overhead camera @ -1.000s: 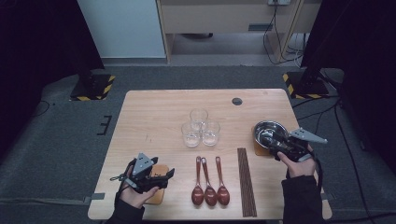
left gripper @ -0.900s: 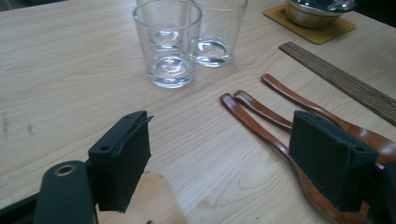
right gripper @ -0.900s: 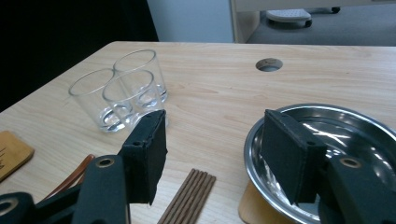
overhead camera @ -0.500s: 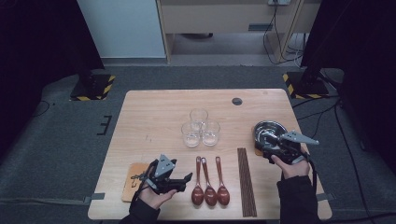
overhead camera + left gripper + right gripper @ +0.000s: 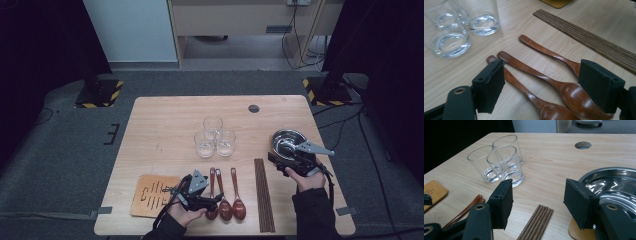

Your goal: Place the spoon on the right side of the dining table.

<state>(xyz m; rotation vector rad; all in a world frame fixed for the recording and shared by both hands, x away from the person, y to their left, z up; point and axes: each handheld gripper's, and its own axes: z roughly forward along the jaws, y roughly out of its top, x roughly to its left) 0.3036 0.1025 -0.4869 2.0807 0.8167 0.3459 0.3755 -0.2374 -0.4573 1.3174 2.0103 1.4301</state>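
Three brown wooden spoons [image 5: 225,200] lie side by side near the table's front edge, bowls toward me. My left gripper [image 5: 212,202] hangs low over their bowl ends. In the left gripper view its jaws [image 5: 541,82] stand apart, the spoons [image 5: 536,75] lie on the table between them, and the pads press on nothing. My right gripper [image 5: 275,156] hovers at the left rim of the steel bowl [image 5: 289,140]. Its jaws [image 5: 537,197] are open and empty, above the bundle of dark chopsticks [image 5: 536,222].
Three clear glasses [image 5: 215,137] stand clustered mid-table. Chopsticks [image 5: 264,195] lie right of the spoons. An orange wooden mat [image 5: 152,195] sits at the front left. The bowl [image 5: 614,187] rests on a wooden coaster [image 5: 579,232]. A cable hole [image 5: 254,108] is at the back.
My left gripper has moved right, off the orange mat and down to the spoons. The right gripper has stayed beside the bowl.
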